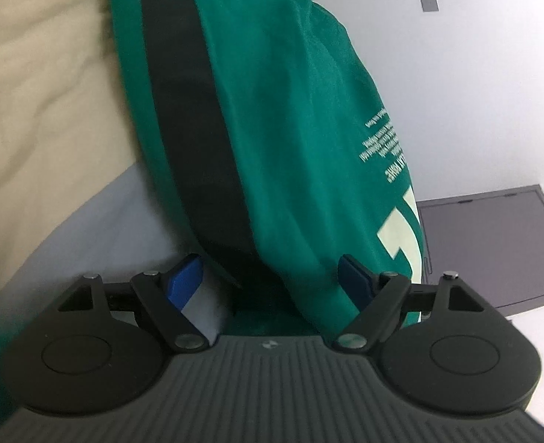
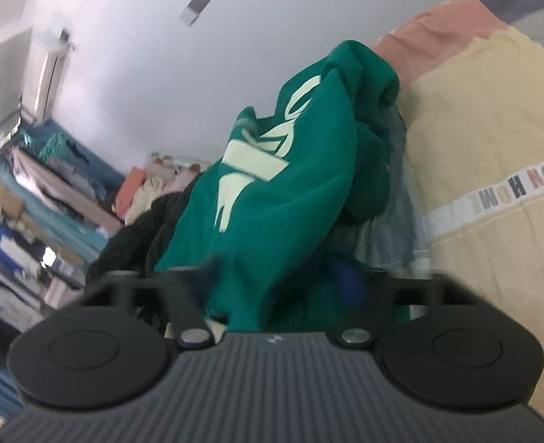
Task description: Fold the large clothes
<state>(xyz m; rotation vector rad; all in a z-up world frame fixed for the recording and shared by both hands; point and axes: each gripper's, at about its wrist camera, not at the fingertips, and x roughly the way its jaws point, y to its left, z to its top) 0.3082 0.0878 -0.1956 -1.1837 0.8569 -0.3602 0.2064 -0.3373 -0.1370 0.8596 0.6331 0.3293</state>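
Hand-held gripper (image 1: 272, 277) straddles soft, bunched green sweatshirt (image 1: 272, 110).

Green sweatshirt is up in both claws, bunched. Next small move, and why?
Probably draw the two claws apart to stretch the cloth flat. The green sweatshirt hangs crumpled between the left claw and the right claw, its print creased, above the beige bedding; it looks too bunched to fold.

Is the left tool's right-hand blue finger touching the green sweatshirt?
Touching. In the left wrist view the green sweatshirt drapes between the left tool fingers, and its fabric lies directly against the right-hand blue finger, with no gap.
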